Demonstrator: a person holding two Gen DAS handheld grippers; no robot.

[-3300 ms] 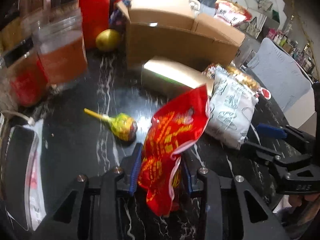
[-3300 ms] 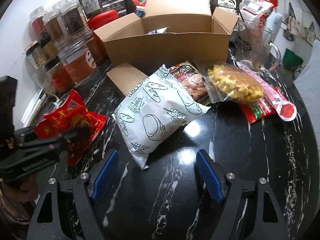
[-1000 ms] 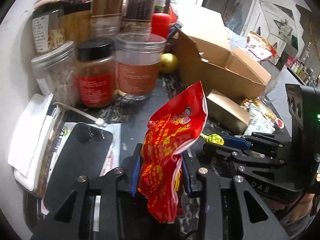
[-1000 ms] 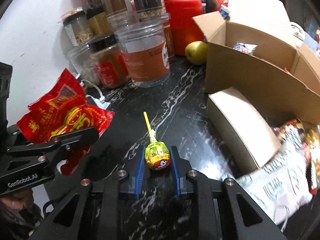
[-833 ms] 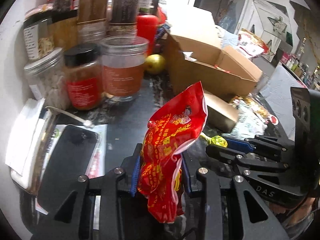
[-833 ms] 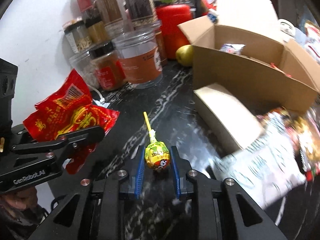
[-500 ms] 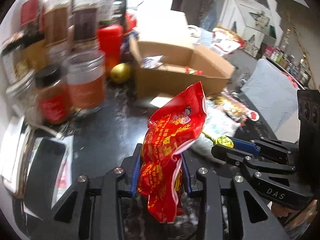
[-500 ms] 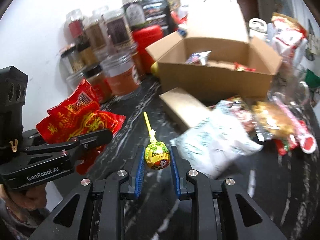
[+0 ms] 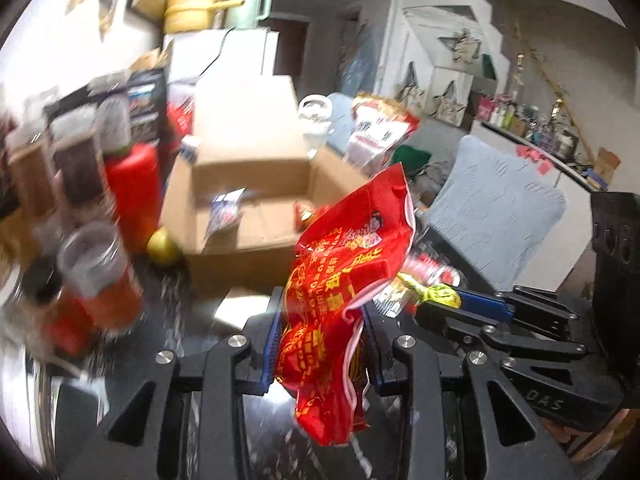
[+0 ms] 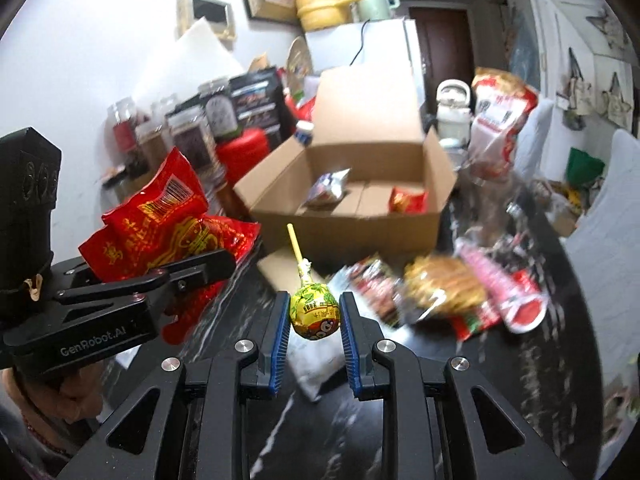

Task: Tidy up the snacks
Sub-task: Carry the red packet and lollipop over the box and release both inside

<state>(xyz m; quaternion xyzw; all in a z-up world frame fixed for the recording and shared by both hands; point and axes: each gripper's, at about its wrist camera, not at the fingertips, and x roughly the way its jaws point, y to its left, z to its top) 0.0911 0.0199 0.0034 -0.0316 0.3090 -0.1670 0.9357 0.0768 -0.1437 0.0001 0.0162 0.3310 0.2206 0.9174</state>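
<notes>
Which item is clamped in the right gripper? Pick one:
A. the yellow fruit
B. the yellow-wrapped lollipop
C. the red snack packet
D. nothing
B: the right gripper pinches the lollipop by its wrapped head, stick pointing toward the cardboard box.

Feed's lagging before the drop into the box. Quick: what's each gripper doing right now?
Left gripper: shut on the red bag, held off the counter.
Right gripper: shut on the lollipop, stick pointing away toward the box.

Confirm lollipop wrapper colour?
Yellow-green wrapper with red print on the lollipop, yellow stick; clearest in the right wrist view.
</notes>
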